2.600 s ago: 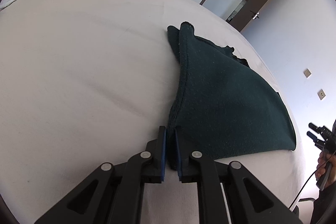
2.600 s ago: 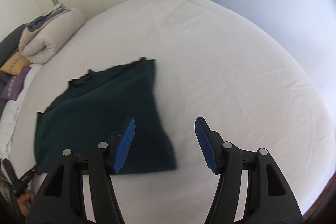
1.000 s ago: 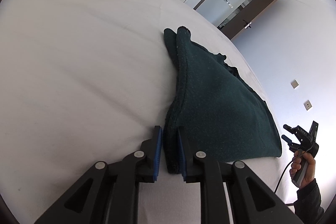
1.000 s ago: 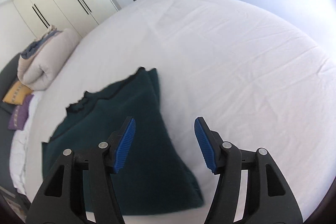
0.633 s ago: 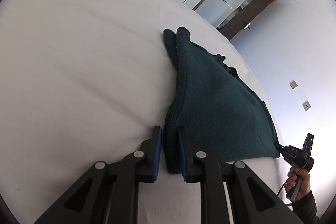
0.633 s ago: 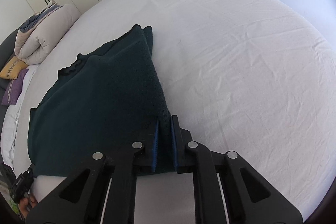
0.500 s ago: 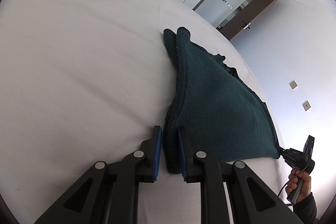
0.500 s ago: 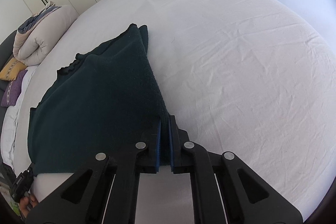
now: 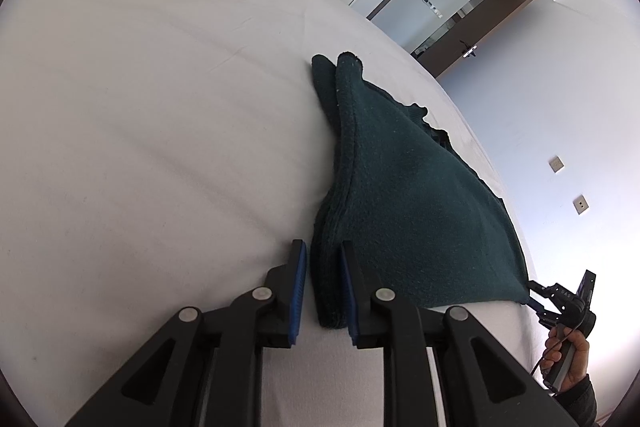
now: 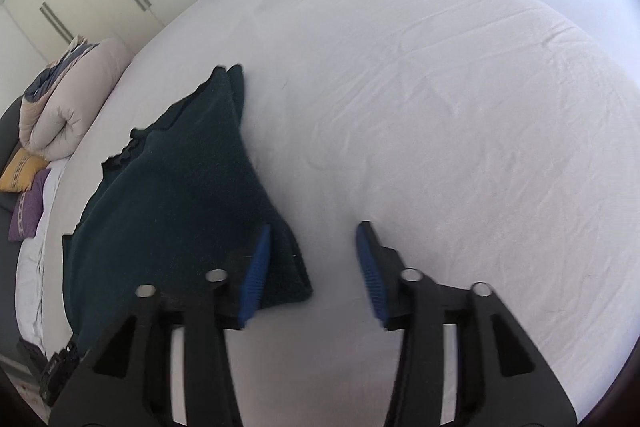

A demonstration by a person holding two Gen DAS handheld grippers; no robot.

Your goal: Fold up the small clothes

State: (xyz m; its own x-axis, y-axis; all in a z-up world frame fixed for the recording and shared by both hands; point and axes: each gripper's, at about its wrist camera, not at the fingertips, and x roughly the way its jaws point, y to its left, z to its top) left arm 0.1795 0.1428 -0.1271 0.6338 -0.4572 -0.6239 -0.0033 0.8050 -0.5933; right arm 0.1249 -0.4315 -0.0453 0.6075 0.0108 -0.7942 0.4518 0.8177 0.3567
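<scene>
jaws of left gripper pinch the green garment corner – right gripper spread wide, seemingly empty.

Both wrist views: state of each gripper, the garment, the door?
left hand-held gripper: closed on the garment's near corner
right hand-held gripper: open, holding nothing, over the other near corner
garment: dark green, folded, flat on the bed
door: open
duvet: rolled up at the bed's far end

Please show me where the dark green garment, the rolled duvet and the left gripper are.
dark green garment [image 9: 416, 211], left wrist view, middle of top layer
rolled duvet [image 10: 68, 107], right wrist view, its side
left gripper [image 9: 323, 291], left wrist view, between fingertips
</scene>
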